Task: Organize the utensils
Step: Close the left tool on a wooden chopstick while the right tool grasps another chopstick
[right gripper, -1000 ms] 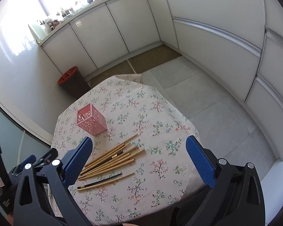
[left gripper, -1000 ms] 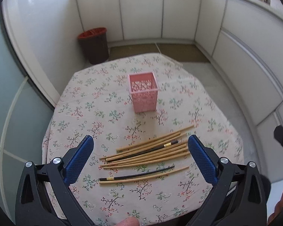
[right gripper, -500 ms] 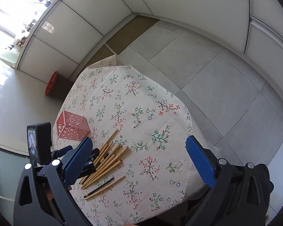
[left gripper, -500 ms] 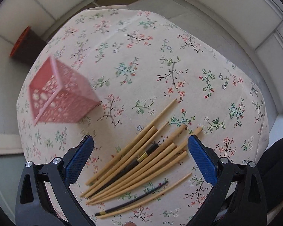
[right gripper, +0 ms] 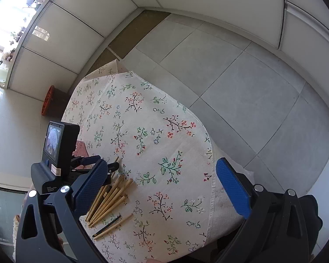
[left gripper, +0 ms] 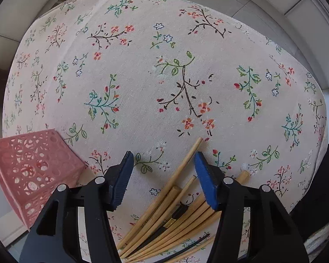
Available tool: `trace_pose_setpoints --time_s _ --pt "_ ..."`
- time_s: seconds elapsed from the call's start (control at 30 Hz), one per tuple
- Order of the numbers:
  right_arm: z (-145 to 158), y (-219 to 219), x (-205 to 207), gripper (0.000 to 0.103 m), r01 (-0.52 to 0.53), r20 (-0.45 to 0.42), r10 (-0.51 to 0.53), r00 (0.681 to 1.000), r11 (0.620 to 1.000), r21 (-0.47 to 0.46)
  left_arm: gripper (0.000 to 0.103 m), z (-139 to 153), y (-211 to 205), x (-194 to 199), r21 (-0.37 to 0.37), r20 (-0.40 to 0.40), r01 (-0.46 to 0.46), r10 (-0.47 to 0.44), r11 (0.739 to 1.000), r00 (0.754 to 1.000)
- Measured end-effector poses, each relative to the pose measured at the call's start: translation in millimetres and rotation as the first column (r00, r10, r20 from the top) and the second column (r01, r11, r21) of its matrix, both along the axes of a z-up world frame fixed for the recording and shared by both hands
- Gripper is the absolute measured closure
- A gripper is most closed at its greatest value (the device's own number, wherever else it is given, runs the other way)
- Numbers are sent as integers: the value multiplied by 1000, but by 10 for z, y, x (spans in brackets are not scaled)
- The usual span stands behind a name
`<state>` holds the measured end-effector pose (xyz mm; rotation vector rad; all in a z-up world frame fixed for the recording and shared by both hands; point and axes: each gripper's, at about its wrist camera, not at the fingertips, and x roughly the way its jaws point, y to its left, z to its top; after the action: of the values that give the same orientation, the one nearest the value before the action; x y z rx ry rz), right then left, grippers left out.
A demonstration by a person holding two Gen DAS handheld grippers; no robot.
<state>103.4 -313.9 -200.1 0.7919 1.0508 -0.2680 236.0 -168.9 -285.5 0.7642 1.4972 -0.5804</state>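
Between left tongs (left gripper: 163,175), chopstick tips (left gripper: 186,160), unclamped

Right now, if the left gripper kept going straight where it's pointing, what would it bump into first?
Probably the top ends of the wooden chopsticks, which poke up between the left gripper's open fingers. Beyond them lies only flowery tablecloth. The pink basket sits off to the side. Depth is hard to judge, so it might pass just above.
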Motion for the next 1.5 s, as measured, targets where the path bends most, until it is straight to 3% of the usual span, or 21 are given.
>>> trace_pose_setpoints --time_s 0.2,0.33,0.47,0.63,0.73,0.8,0.9,0.97,1.13,1.2,1.27,1.5 --pt "-91 174 82 7 -43 -47 44 998 999 8 64 -22 20 -5 -61 -21 10 -11 998 1000" --pt "-226 217 88 7 0 -94 9 996 995 95 92 54 179 -75 -105 -13 -19 18 994 1000" --pt "-420 338 128 7 70 -170 -36 985 978 198 92 119 357 -145 -145 39 -24 30 989 999" --pt "-525 608 330 15 47 -212 -10 977 984 172 93 448 730 -262 -254 124 -79 113 964 986" --pt "-663 761 444 27 47 -264 6 964 980 194 93 800 1006 -403 -321 190 -91 158 943 969" --pt "-791 853 512 46 63 -310 3 951 977 202 93 1049 1210 -551 -380 235 -102 202 920 951" --pt "-920 951 606 60 95 -349 -22 937 976 194 93 1382 1469 -735 -463 290 -116 274 879 917" --pt "-873 1028 656 62 103 -338 -42 940 981 164 94 1565 1652 -851 -484 334 -110 300 868 894" --pt "-801 1223 778 68 102 -336 -51 940 986 133 96 1859 1824 -984 -544 375 -91 338 834 863" --pt "-847 1289 842 82 102 -353 -58 934 989 109 97 1939 1872 -1033 -556 384 -82 344 827 857" --pt "-919 1324 871 88 110 -371 -65 926 989 101 97 1972 1902 -1091 -562 395 -78 350 824 849" --pt "-783 1340 812 94 92 -295 -61 953 991 93 98 2120 2041 -1147 -608 403 -95 409 788 819"
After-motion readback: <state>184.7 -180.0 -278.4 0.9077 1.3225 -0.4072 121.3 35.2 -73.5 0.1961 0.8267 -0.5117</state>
